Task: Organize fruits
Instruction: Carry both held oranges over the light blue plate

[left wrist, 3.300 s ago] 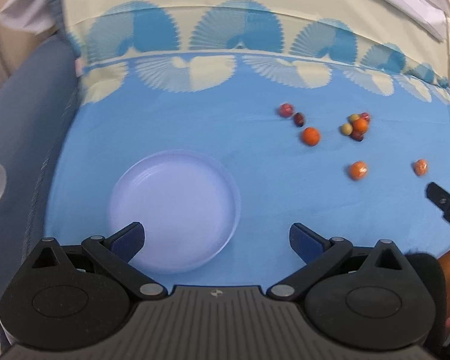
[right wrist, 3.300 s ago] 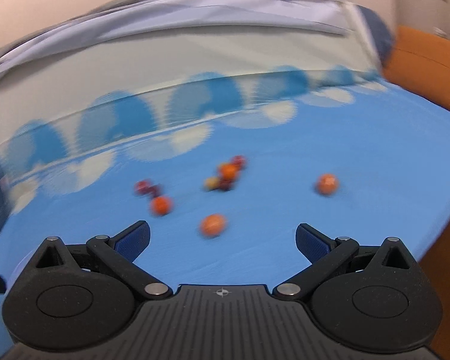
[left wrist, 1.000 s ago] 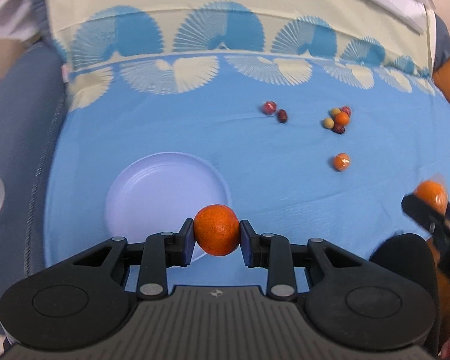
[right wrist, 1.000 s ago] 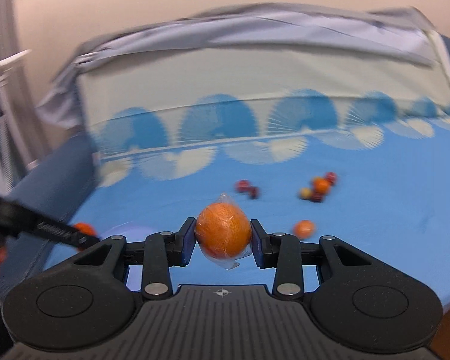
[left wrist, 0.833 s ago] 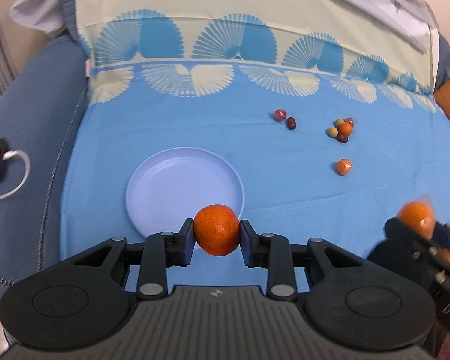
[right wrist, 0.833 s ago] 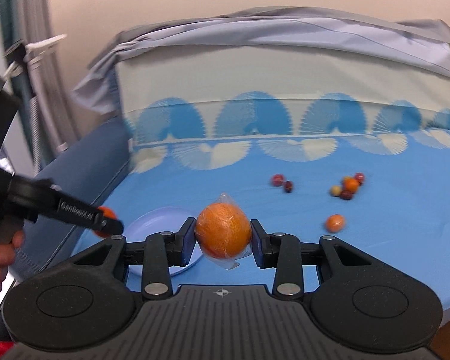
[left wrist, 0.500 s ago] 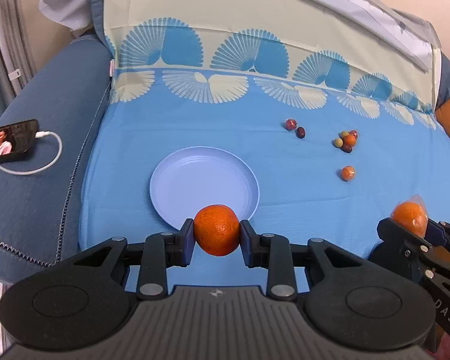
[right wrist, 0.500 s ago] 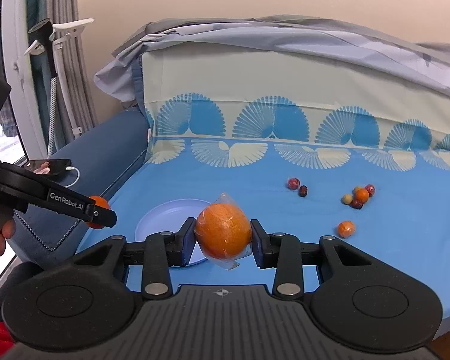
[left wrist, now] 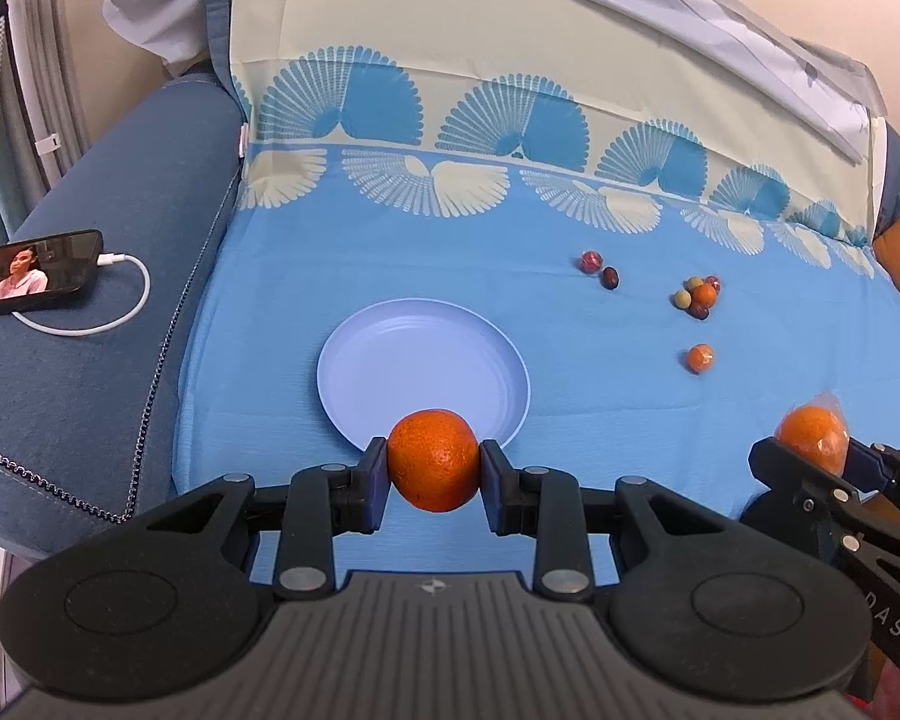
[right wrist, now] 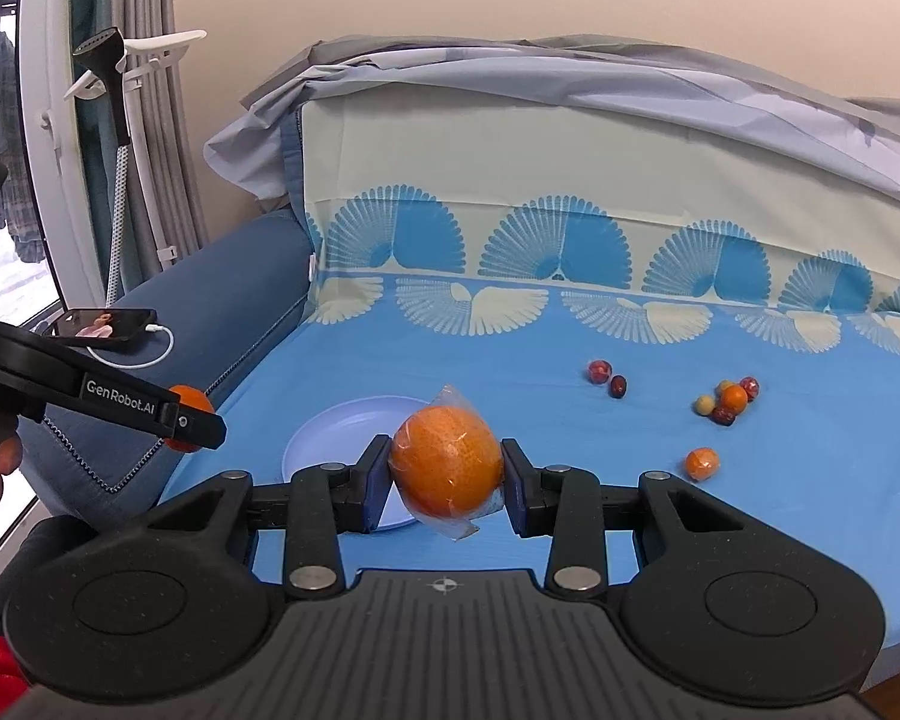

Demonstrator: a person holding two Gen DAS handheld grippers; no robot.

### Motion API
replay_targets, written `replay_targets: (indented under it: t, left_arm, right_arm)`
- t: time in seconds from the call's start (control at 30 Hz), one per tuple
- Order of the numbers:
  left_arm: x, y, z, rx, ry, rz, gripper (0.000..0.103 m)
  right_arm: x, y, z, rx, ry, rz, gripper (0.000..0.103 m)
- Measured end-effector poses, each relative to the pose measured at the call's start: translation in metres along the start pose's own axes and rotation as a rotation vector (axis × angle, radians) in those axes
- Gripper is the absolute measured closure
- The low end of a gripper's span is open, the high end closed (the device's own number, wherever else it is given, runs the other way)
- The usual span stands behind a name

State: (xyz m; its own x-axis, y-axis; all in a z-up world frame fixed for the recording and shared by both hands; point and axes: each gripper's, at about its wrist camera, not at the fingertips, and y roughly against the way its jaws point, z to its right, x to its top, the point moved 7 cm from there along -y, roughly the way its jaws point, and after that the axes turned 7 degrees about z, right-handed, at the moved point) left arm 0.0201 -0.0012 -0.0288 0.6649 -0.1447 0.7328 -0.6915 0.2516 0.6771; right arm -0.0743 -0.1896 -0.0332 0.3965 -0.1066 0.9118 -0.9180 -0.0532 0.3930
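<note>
Left gripper (left wrist: 433,469) fingers clamp a round orange (left wrist: 433,459), axis indiscernible; right gripper (right wrist: 444,480) fingers clamp a wrapped orange (right wrist: 447,461) centrally.

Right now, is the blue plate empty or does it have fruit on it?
Empty. The plate shows only bare surface; the orange overlapping its near rim is clamped in the left gripper.

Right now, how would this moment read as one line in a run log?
left gripper: shut on bare orange | right gripper: shut on wrapped orange | plate: empty | small fruits: on sheet
</note>
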Motion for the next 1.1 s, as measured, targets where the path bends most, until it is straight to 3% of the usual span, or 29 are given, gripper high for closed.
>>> replay_targets:
  t: [1.1]
  left_arm:
    - [0.004, -0.012, -0.015, 0.027, 0.031, -0.016, 0.068]
  right_arm:
    - [-0.005, -0.016, -0.003, 0.024, 0.023, -0.031, 0.063]
